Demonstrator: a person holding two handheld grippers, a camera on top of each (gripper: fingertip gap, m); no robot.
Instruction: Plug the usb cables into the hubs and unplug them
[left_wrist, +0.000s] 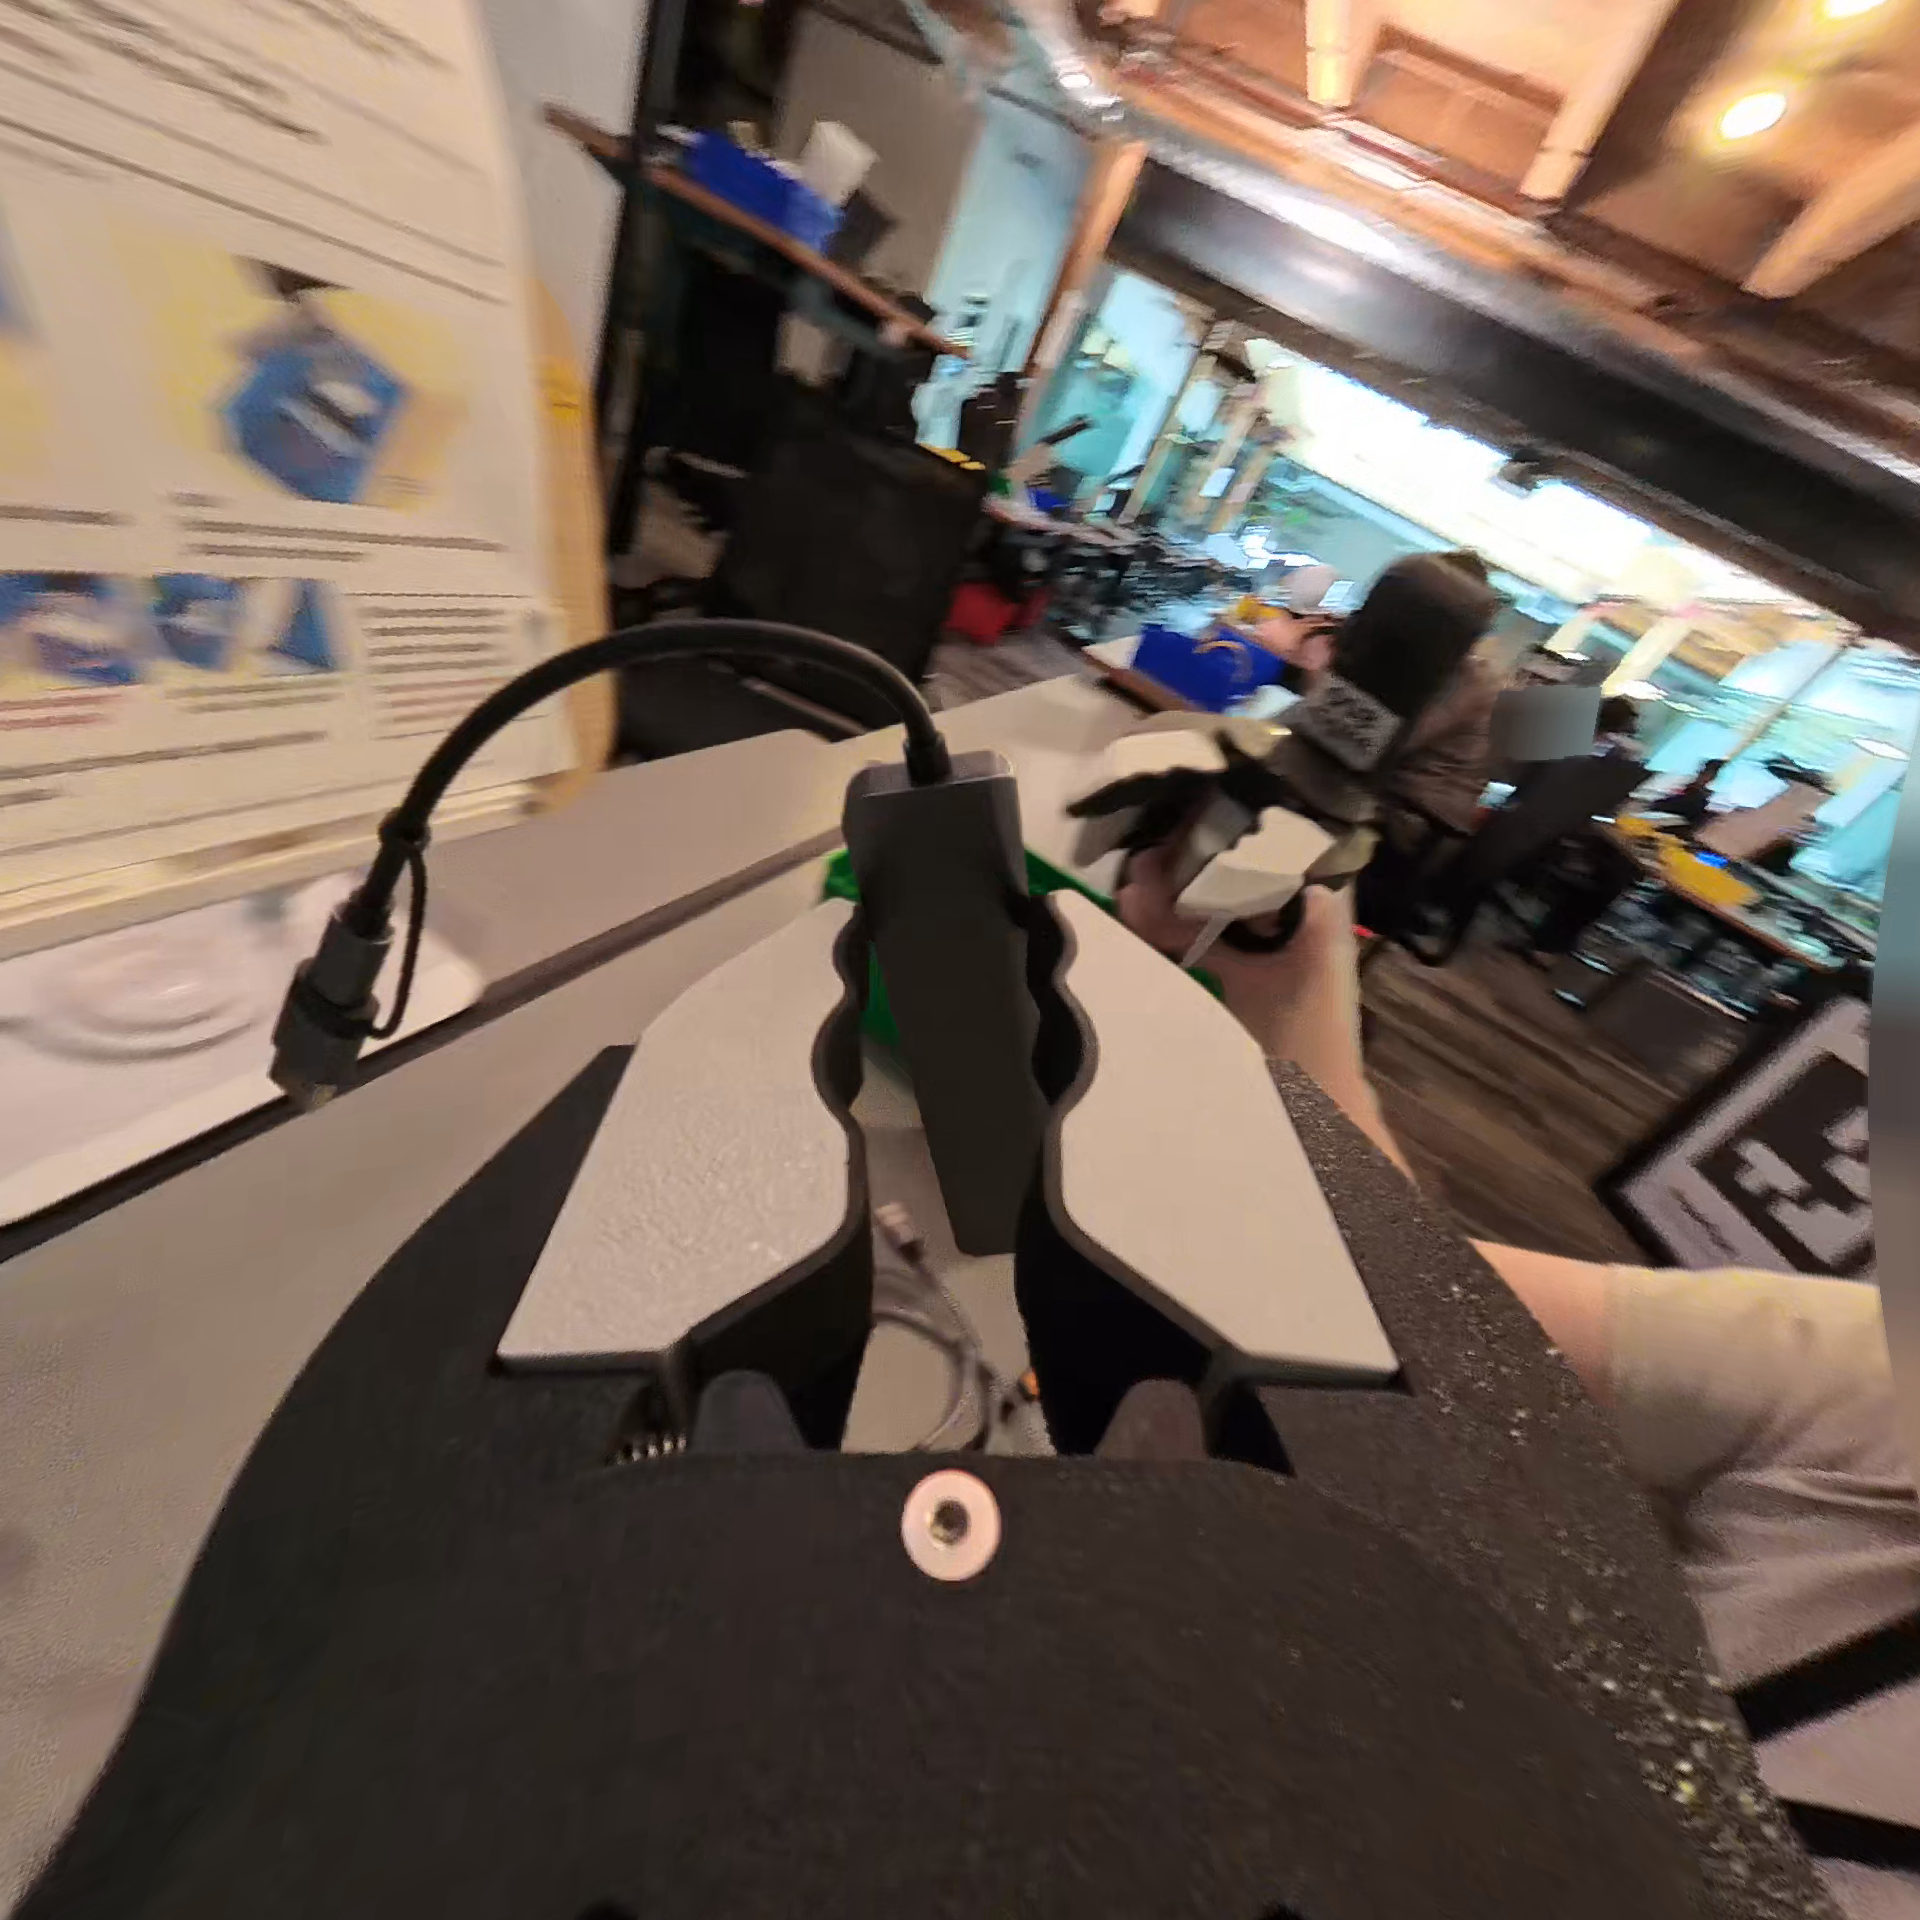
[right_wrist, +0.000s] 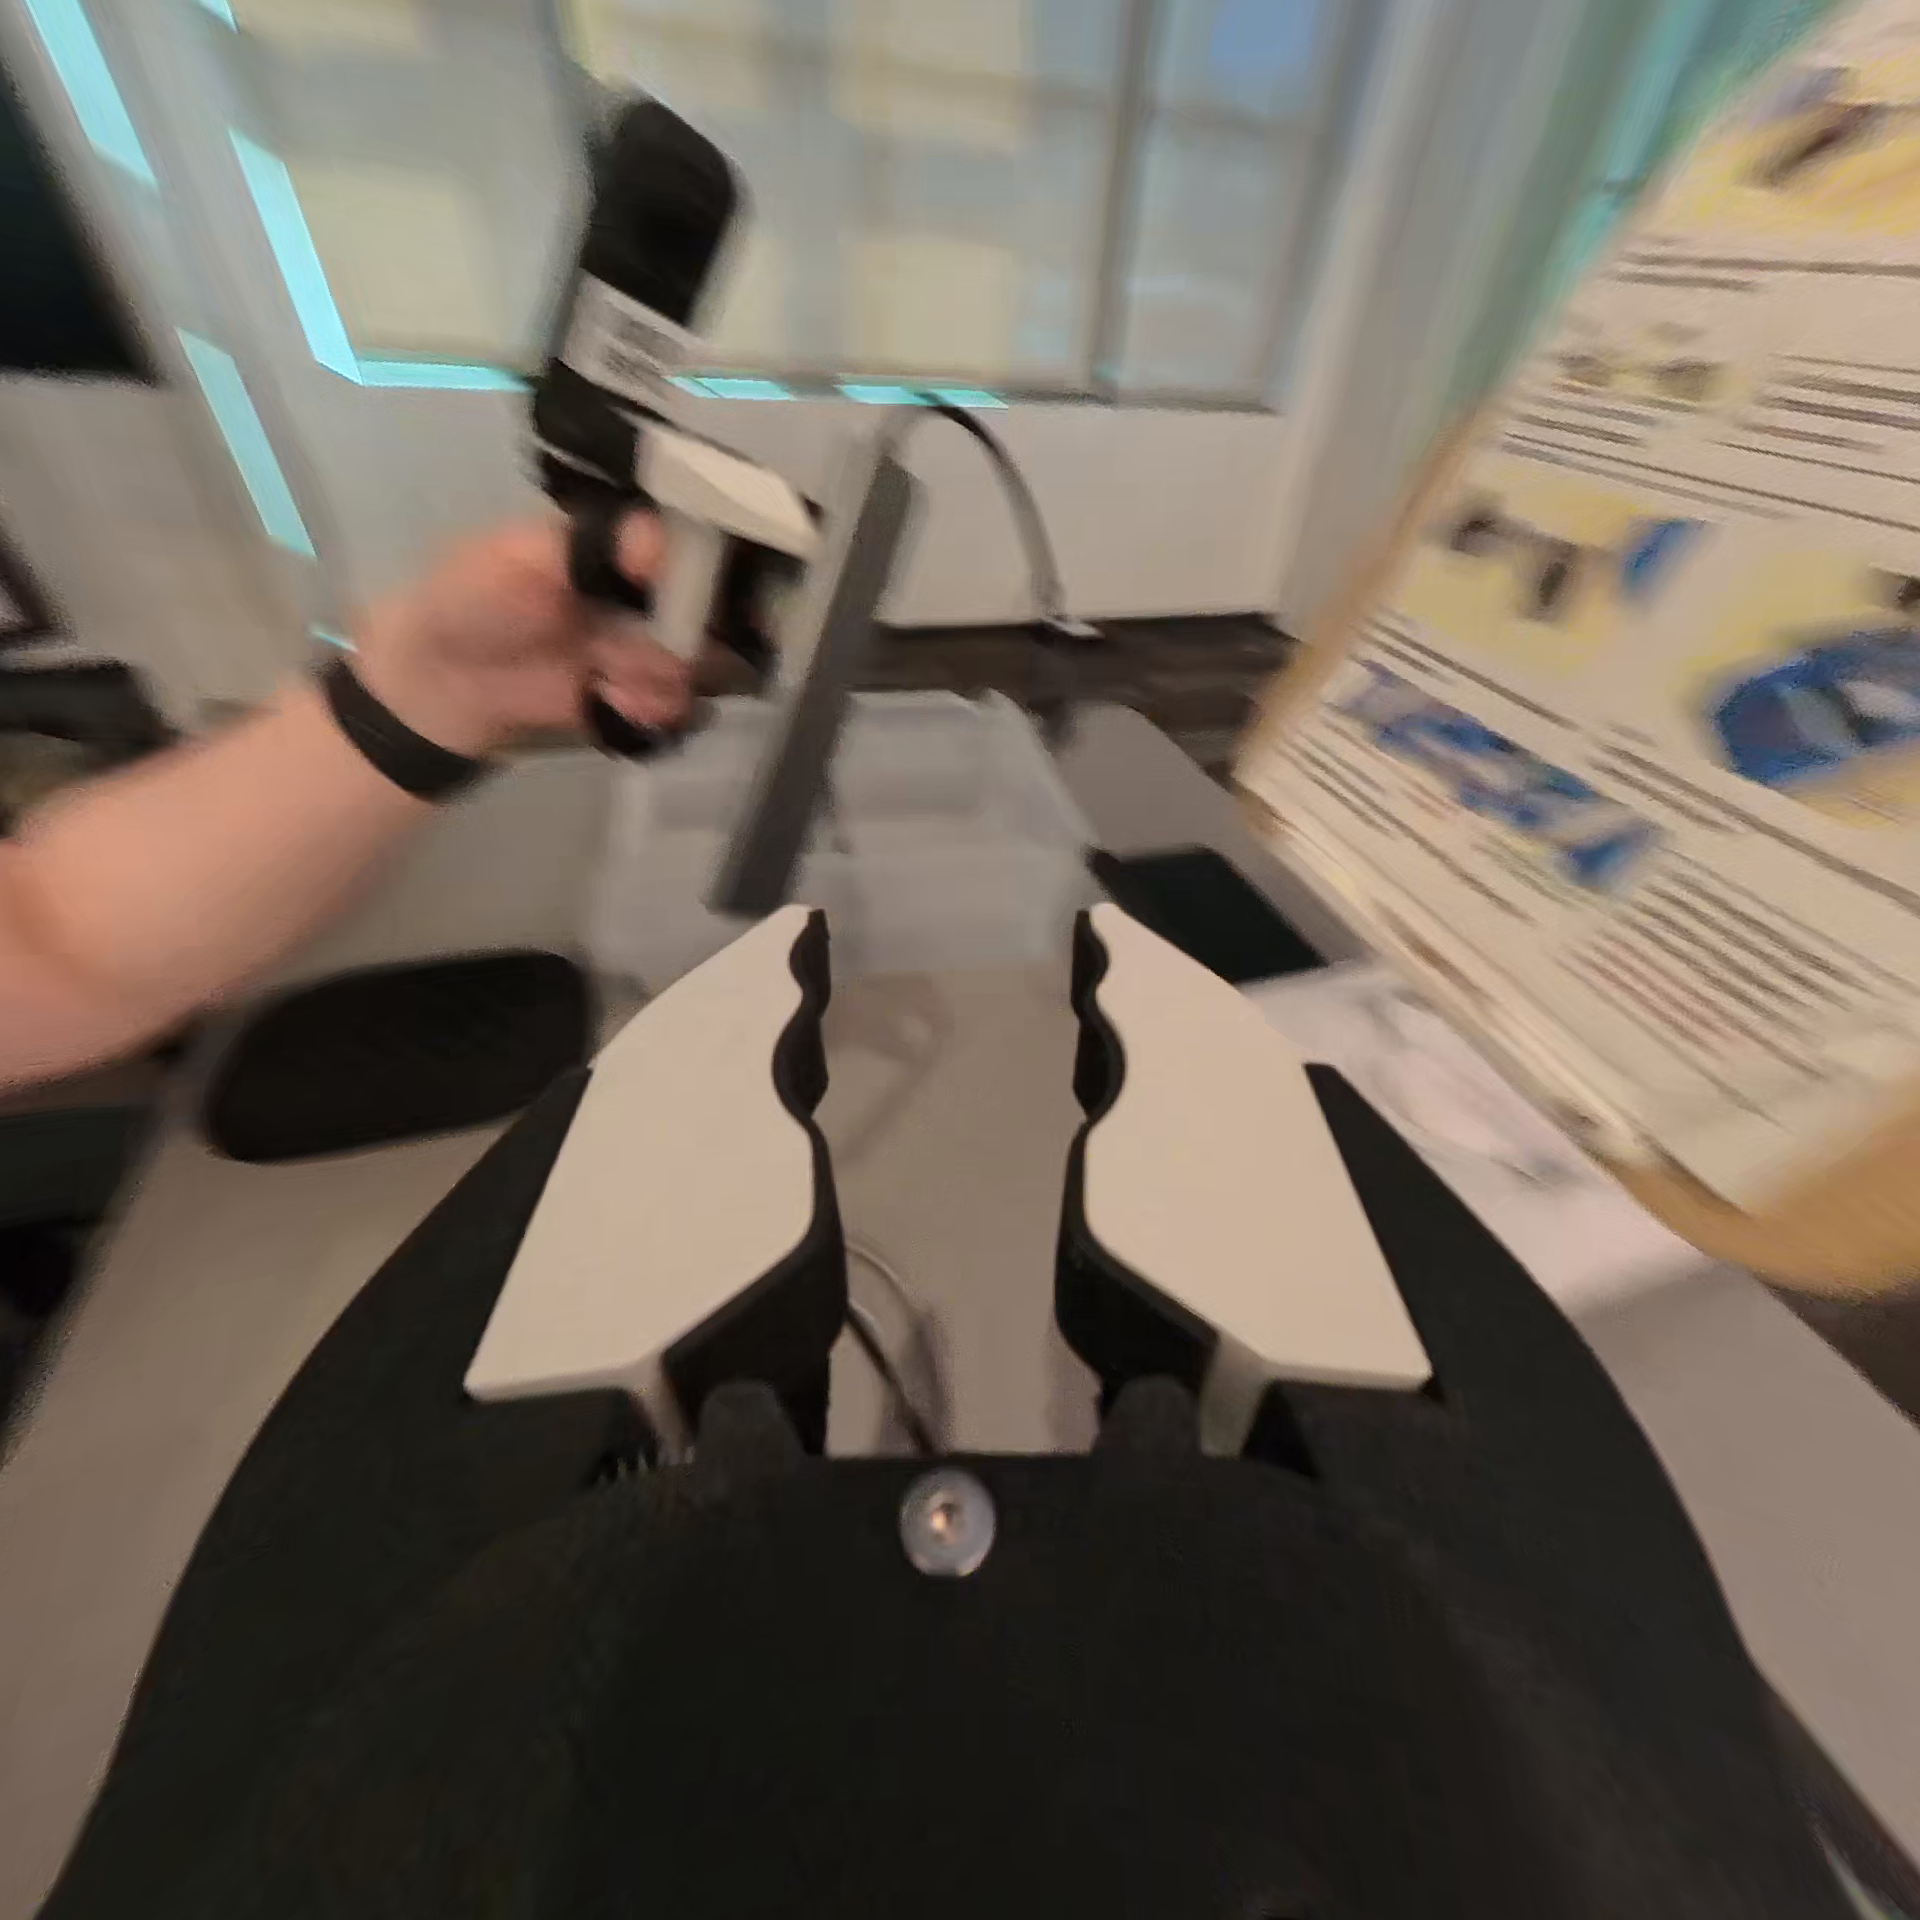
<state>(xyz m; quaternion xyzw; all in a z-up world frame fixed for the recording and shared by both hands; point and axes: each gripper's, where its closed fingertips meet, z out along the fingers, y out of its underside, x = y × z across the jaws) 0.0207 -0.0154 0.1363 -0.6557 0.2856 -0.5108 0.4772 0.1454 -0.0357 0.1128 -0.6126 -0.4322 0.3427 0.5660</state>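
My left gripper (left_wrist: 951, 914) is shut on a dark grey USB hub (left_wrist: 951, 997) and holds it above the grey table (left_wrist: 312, 1247). The hub's short black cable (left_wrist: 665, 649) loops up and left, and its plug (left_wrist: 322, 1018) hangs free. A thin grey USB cable (left_wrist: 935, 1320) lies on the table under the hub. My right gripper (right_wrist: 951, 935) is open and empty. In the right wrist view the left gripper (right_wrist: 727, 499) shows far off with the hub (right_wrist: 821, 696) slanting down from it. The right gripper (left_wrist: 1226, 821) shows beyond the hub in the left wrist view, in a hand.
A large printed poster (left_wrist: 260, 416) stands at the back of the table, and shows at the right in the right wrist view (right_wrist: 1610, 675). A green object (left_wrist: 862, 883) lies behind the hub. A black pad (right_wrist: 395, 1049) lies at the left. Several people and desks fill the room behind. One gripper's finger ends stand about 15 cm off the other's.
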